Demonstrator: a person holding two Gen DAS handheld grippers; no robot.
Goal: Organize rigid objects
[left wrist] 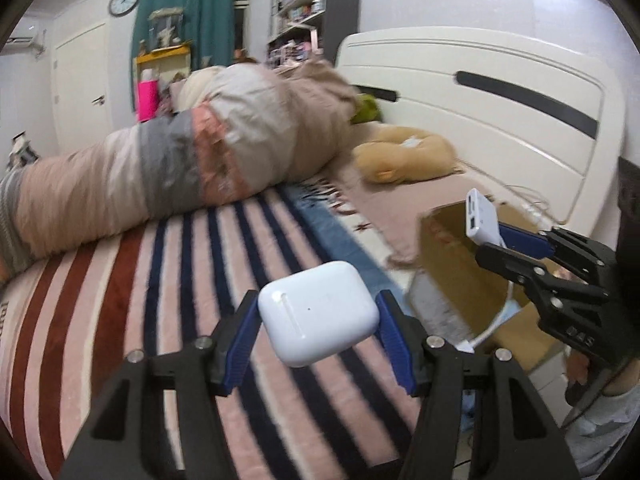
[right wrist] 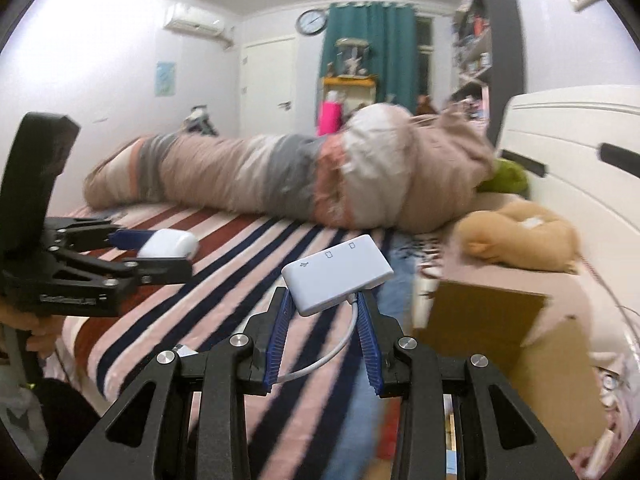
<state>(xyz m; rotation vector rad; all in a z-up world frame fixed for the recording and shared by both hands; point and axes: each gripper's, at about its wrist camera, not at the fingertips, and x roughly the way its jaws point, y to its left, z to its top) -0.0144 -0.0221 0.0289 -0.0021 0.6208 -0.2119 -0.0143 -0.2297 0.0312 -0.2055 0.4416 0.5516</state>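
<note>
We held a white earbud case (left wrist: 318,312) up over the striped bed (left wrist: 160,280), squeezed between the blue fingers (left wrist: 240,344) of our left hand-held gripper (left wrist: 318,320). Our right hand-held gripper (right wrist: 324,304) was clamped on a white adapter (right wrist: 338,274) with a short cable (right wrist: 320,360). A brown cardboard box (right wrist: 480,312) sat just to the right, near the white headboard (left wrist: 500,100).

usb symbol and two card-slot icons on white adapter (right wrist: 338,276), other gripper lettering too blurred
</note>
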